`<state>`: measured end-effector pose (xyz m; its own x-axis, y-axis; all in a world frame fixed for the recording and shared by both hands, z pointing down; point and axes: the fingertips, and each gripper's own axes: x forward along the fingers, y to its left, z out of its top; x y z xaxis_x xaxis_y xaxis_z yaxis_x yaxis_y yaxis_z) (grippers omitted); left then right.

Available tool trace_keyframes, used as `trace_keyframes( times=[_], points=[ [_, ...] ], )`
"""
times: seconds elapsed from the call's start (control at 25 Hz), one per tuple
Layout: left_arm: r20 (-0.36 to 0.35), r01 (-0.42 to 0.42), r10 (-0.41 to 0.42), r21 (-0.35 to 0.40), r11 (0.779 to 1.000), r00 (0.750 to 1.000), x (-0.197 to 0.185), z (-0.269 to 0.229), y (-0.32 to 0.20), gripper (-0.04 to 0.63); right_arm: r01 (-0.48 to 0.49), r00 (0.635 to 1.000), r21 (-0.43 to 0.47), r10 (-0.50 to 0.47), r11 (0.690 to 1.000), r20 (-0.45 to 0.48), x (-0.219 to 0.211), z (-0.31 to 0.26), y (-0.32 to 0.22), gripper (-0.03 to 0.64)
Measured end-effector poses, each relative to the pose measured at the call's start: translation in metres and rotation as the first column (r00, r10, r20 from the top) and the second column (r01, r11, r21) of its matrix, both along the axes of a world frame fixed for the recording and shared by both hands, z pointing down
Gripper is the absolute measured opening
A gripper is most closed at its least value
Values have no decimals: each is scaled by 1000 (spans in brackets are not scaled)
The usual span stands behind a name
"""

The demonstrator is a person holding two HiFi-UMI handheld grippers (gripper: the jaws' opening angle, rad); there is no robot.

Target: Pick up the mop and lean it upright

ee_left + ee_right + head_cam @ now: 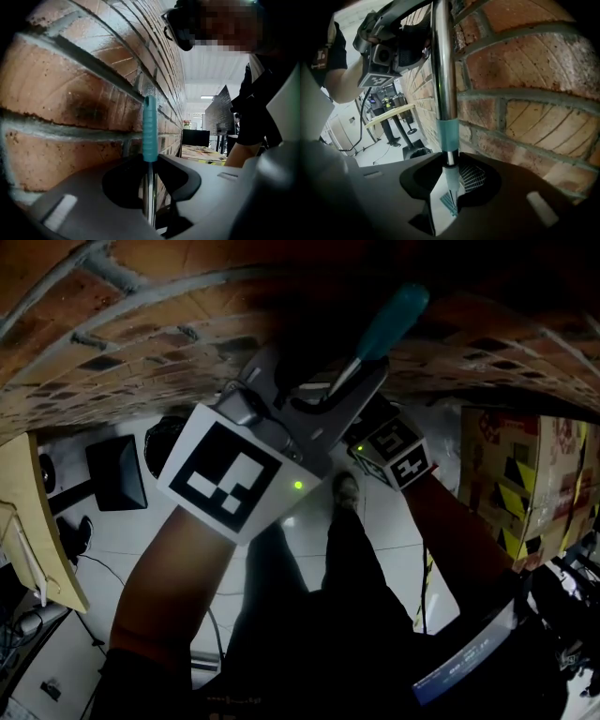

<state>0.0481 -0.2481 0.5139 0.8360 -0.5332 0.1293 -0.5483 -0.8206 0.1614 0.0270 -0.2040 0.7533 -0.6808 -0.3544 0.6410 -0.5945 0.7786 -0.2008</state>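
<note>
Nearest to the head camera, the left gripper (323, 397) is looming large with its black-and-white marker cube. Its jaws are clenching the mop (392, 320), a long tool with a shiny chrome metal pole and a teal ribbed plastic grip at the top end. The pads are biting the chrome just under that teal grip. Further down the same pole, to the right in the head view, the right gripper (449, 169) is grasping the mop too, its jaws pinching a thinner section just below a teal collar. The left hand is therefore holding nearer the top end and the right hand nearer the bottom end, which is not showing clearly.

The mop's long axis is running close to upright and almost parallel with the red brick wall (169, 343) with grey mortar lines. That wall is sitting just beside the pole, on the side away from the person; whether the teal grip is touching the bricks I cannot tell. Judging from this, the coming move is calling for a small tip of the top end toward the wall before either grip loosens.

Around them, a pale wooden tabletop (33, 521) is edging in at the left, a white glossy tiled floor (108, 535) is spreading below, and brown cardboard boxes (511, 479) with yellow-black tape are standing at the right.
</note>
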Motion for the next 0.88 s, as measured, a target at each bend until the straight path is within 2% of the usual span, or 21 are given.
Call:
trace_keyframes(
  times=[0.2,0.64,0.8,0.88],
  points=[
    [-6,-23,23,6,1000,1000,17,0,1,97,-9,1000,-15,10,1000,15,8,-6,0,126],
    [-36,8,-8,-11,1000,999,19,2,-6,103,-16,1000,-31,17,999,25,15,3,-6,132],
    [-11,7,-7,-13,1000,1000,19,5,-4,106,-33,999,-27,33,999,0,16,4,-6,146],
    [-3,7,-7,-15,1000,1000,19,6,-2,123,-42,999,-28,42,999,-5,16,5,-6,174]
  ],
)
